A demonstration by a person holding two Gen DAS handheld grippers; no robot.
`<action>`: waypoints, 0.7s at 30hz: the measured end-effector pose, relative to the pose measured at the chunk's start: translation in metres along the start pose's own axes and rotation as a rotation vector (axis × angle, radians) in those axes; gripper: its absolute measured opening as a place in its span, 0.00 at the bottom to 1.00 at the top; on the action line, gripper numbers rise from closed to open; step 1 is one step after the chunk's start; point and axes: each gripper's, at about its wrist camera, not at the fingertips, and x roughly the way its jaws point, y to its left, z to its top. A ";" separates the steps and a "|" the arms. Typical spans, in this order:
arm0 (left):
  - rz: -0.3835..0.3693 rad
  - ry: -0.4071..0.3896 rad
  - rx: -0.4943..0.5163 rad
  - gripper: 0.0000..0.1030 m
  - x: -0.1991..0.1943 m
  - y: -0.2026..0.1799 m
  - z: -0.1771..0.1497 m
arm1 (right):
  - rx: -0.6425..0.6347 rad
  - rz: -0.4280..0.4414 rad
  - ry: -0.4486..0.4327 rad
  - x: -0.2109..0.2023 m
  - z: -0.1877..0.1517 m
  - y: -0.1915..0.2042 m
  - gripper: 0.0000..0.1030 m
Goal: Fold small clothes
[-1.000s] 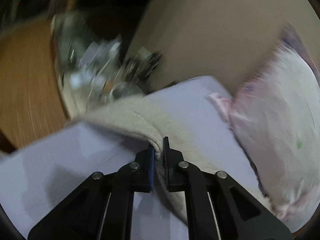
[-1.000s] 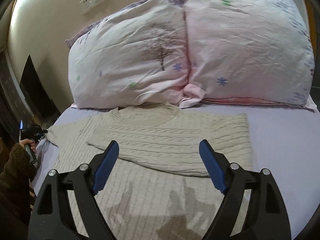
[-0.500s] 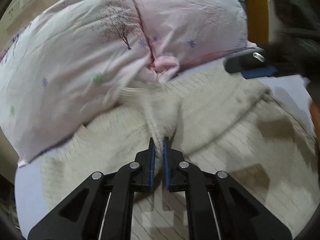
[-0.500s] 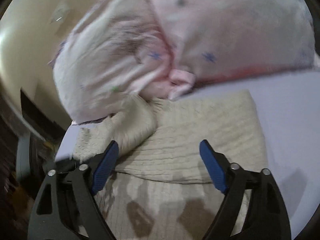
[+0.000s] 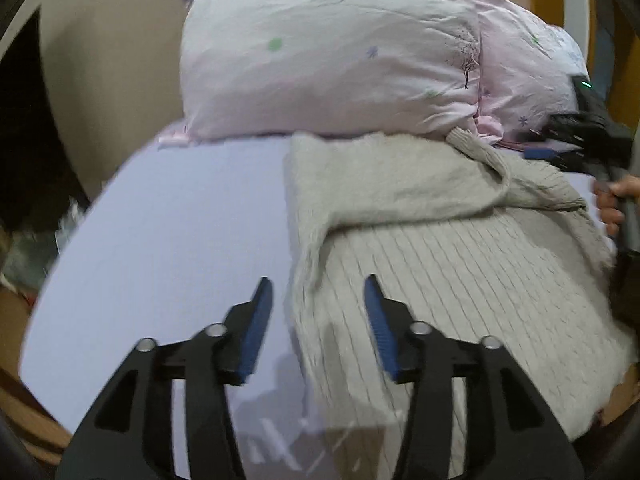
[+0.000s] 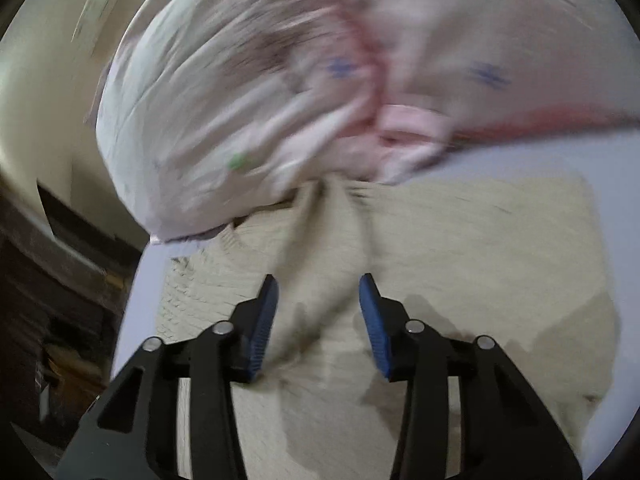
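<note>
A cream cable-knit sweater (image 5: 460, 272) lies flat on the lavender bed sheet (image 5: 180, 240), with both sleeves folded across its chest; one sleeve (image 5: 400, 184) crosses toward the right. My left gripper (image 5: 318, 296) is open and empty above the sweater's left edge. My right gripper (image 6: 318, 300) is open, its blue pads straddling a raised ridge of the folded sleeve (image 6: 336, 248) without closing on it. The sweater (image 6: 480, 264) fills the right wrist view, which is blurred. The right gripper (image 5: 568, 148) also shows at the far right of the left wrist view, in a hand.
Two pink-white printed pillows (image 5: 340, 52) lie against the wall just behind the sweater's collar, also in the right wrist view (image 6: 260, 92). The bed's left edge drops to a dark cluttered floor (image 5: 28, 240). A dark wooden cabinet (image 6: 48, 280) stands left of the bed.
My left gripper carried the sleeve across the sweater, opened and let it go, then drew back to the left edge. My right gripper narrowed its opening and moved forward over the folded sleeve.
</note>
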 end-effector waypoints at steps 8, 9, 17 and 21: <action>-0.091 0.051 -0.064 0.60 -0.001 0.006 -0.025 | 0.065 -0.094 -0.128 0.012 0.005 -0.006 0.06; -0.096 0.050 -0.069 0.61 -0.002 0.008 -0.027 | 0.092 -0.081 -0.185 -0.009 -0.001 -0.015 0.06; -0.201 0.052 -0.140 0.61 0.001 0.023 -0.049 | 0.340 -0.173 -0.266 -0.133 -0.114 -0.103 0.54; -0.326 0.043 -0.177 0.61 -0.009 0.026 -0.061 | 0.335 -0.207 -0.213 -0.164 -0.164 -0.121 0.55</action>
